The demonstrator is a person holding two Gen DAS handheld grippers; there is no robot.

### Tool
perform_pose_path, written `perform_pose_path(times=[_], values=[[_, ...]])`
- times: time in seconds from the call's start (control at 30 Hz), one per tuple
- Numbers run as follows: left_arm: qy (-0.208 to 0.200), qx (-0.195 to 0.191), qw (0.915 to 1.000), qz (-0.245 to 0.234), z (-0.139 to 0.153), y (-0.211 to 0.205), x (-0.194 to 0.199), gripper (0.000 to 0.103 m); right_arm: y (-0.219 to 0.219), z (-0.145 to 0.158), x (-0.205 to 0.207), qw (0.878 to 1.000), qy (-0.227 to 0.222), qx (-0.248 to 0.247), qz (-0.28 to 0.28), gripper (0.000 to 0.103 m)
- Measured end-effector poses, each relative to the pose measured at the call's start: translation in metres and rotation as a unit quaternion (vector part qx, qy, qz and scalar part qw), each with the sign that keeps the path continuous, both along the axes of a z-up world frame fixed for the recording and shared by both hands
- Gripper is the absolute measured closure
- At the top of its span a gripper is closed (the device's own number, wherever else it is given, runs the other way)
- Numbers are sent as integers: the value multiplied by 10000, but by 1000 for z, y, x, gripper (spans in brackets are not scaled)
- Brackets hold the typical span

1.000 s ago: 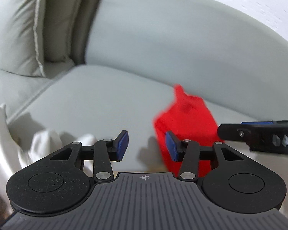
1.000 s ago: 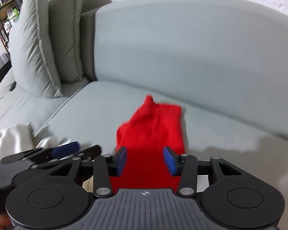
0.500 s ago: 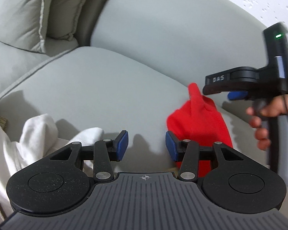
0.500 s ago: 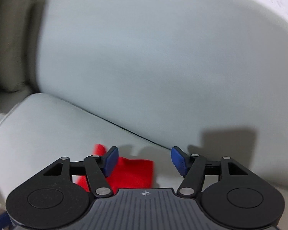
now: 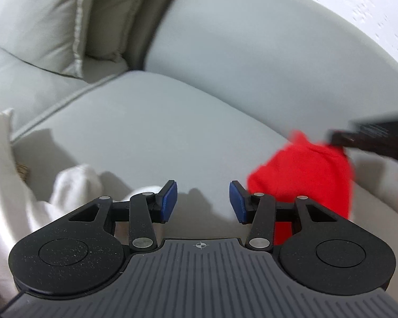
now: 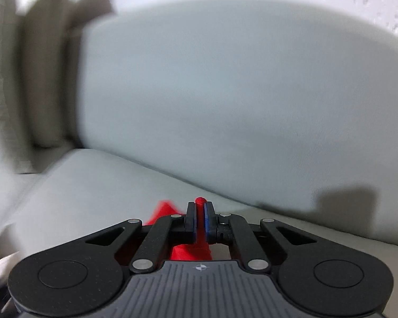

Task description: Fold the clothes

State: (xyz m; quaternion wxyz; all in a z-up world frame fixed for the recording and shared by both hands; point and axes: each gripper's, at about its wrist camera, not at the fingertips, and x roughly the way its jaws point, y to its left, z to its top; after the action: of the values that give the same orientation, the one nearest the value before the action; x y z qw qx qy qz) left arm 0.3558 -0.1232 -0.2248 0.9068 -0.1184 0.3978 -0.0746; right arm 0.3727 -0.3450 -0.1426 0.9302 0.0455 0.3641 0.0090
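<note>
Right tongs (image 6: 199,221) clenched on the far tip of the red garment (image 5: 305,175); their jaws have just been closing, with cloth pinched between the pads. Garment lies on the sofa seat (image 5: 151,122), long axis running near to far. Left tongs (image 5: 203,202) released, empty, garment just to their right (near end partly behind the right finger). Right hand nearer. White clothes (image 5: 74,182) at near left.
</note>
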Motion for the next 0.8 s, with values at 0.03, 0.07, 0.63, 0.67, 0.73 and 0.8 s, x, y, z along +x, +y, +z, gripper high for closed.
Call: perform_pose_path(times=[0.03, 0.07, 0.63, 0.67, 0.73, 0.8], values=[[-2, -4, 10000, 60, 1, 2, 0, 54, 0, 3, -18, 9995, 186, 48, 252, 98], [-11, -11, 9999, 129, 2, 4, -1, 54, 0, 6, -39, 9975, 439, 92, 550, 98], [6, 255, 9993, -272, 1, -14, -6, 54, 5, -42, 13, 9944, 1037, 193, -8, 72], [16, 253, 9993, -278, -1, -13, -4, 54, 4, -49, 21, 9935, 1104, 261, -80, 72], [30, 244, 9993, -293, -3, -11, -2, 54, 0, -65, 35, 9910, 1255, 411, -210, 72], [69, 235, 9992, -308, -6, -9, 0, 54, -3, -73, 42, 9899, 1301, 521, -207, 91]])
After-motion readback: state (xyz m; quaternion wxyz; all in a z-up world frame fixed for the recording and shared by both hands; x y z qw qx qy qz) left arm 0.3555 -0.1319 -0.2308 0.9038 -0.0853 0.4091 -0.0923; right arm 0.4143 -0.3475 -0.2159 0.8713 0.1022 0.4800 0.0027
